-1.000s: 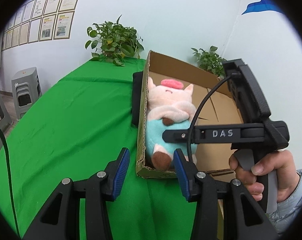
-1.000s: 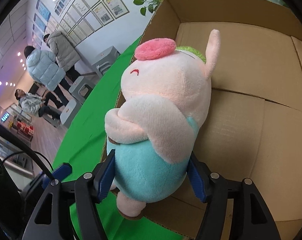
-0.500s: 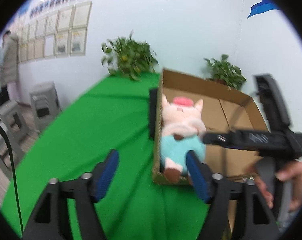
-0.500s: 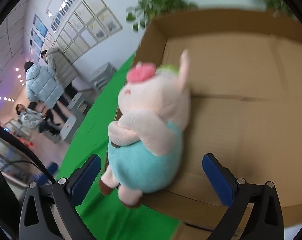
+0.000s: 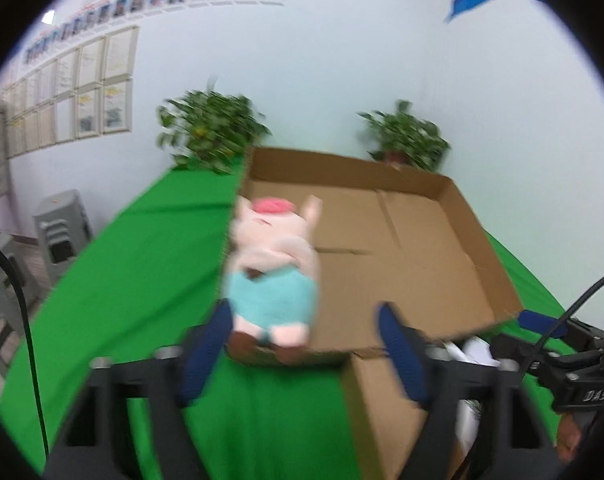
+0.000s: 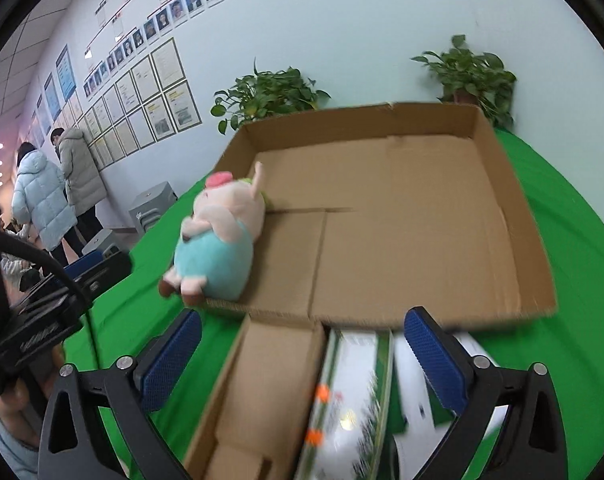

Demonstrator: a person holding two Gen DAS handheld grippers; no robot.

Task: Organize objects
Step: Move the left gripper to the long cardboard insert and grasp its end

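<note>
Released a second ago, the plush pig [image 6: 218, 236] now lies free in the near left corner of the flat cardboard tray [image 6: 513, 216], its feet poking over the near rim, and I have drawn my right gripper [image 6: 302, 364] back with its fingers wide apart and empty. My left gripper [image 5: 302, 350] has also pulled away; its fingers are spread, holding nothing, pointed at the pig's feet. Just below the tray's near edge sits a smaller open carton [image 6: 262, 392], and beside it a green-and-white box [image 6: 349, 400] lies between my right fingers. All of it rests on the green tablecloth [image 6: 573, 240], with potted plants [image 6: 270, 94] along the far edge. My worry: the pig overhangs the rim, so a nudge from either gripper, or any shove on the tray, could tip it out onto the cloth.
</note>
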